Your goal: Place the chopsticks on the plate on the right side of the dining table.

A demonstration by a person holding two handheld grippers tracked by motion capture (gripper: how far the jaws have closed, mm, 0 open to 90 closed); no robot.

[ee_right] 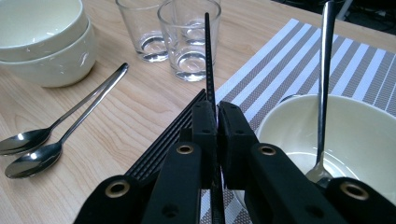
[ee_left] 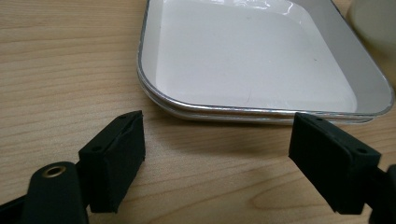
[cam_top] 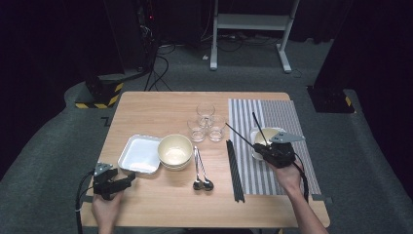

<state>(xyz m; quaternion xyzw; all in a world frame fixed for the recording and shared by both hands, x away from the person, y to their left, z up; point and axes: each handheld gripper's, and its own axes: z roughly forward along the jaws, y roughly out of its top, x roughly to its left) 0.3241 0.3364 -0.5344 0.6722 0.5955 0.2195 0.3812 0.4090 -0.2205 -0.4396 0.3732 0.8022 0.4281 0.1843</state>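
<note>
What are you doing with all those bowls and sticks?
A person is setting a table with two hand-held grippers. The right gripper is shut on one black chopstick, lifted beside a bowl on the striped mat with a spoon standing in it. The left gripper waits open by the white tray.

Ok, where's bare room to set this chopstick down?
Free: striped mat beyond the bowl, and near the mat's front edge. Bare wood in front of the spoons. Crowded: glasses, stacked bowls, tray.
</note>
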